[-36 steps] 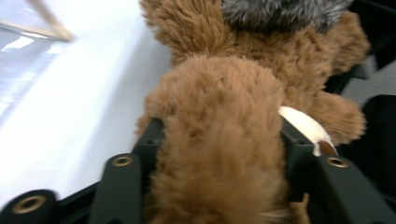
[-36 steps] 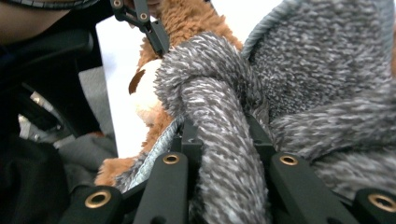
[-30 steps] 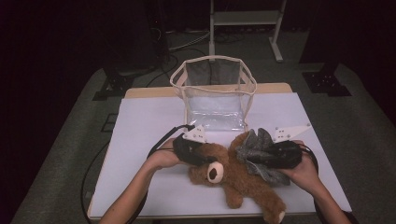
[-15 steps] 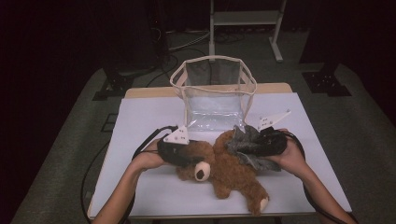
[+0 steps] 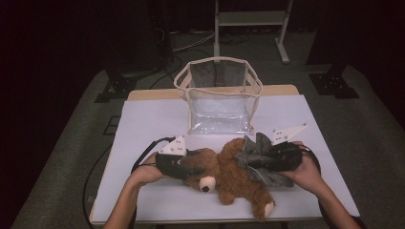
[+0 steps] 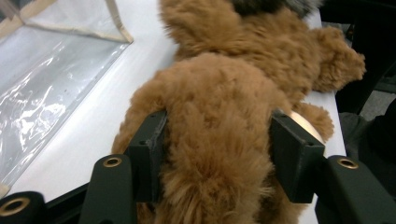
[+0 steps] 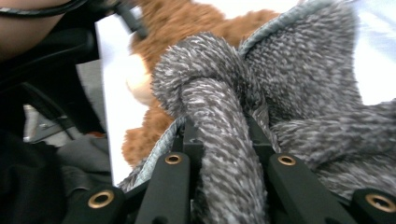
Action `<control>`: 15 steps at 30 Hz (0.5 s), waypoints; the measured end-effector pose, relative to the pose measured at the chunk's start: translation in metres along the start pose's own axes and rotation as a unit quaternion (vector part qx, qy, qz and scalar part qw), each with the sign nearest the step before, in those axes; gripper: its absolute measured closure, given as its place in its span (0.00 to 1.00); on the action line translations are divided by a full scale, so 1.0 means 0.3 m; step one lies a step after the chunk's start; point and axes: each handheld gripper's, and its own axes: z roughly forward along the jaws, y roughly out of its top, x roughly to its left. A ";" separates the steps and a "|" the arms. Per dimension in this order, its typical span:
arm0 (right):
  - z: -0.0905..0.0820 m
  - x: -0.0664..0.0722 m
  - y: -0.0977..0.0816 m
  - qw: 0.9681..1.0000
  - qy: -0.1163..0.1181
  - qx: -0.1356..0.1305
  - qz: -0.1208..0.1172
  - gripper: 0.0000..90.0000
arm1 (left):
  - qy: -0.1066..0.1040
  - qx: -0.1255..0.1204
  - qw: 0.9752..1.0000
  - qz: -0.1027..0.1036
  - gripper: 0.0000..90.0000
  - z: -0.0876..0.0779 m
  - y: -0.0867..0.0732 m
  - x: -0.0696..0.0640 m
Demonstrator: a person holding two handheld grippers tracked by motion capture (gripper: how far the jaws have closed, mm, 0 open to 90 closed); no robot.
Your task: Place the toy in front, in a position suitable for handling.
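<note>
From above, the teddy bear point(image 5: 229, 174) lies on the bench point(image 5: 143, 119) just in front of the clear bag point(image 5: 218, 98), something the claw cameras barely catch. Up close, the left claw point(image 6: 217, 156), its jaws just closing, clamps the bear's brown fur. The right claw point(image 7: 219, 135) pinches tight on the grey cloth point(image 7: 299, 93) beside the bear.

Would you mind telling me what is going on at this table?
A person works a claw in each hand on a brown teddy bear lying on the table. The left claw is clamped on the bear's plush, and the right claw grips its grey knitted garment. A clear bag stands open just behind.
</note>
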 end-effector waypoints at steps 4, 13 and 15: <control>-0.059 -0.037 0.034 1.000 -0.006 -0.016 0.014 0.84 | 0.001 -0.002 1.000 0.005 0.49 -0.004 -0.006 -0.009; 0.036 -0.046 0.162 0.999 0.012 0.040 -0.009 0.84 | 0.003 0.012 0.999 0.032 0.49 -0.005 0.006 -0.027; 0.089 -0.034 0.190 0.998 0.022 0.062 -0.017 0.84 | 0.003 0.013 0.999 0.034 0.49 -0.006 0.006 -0.029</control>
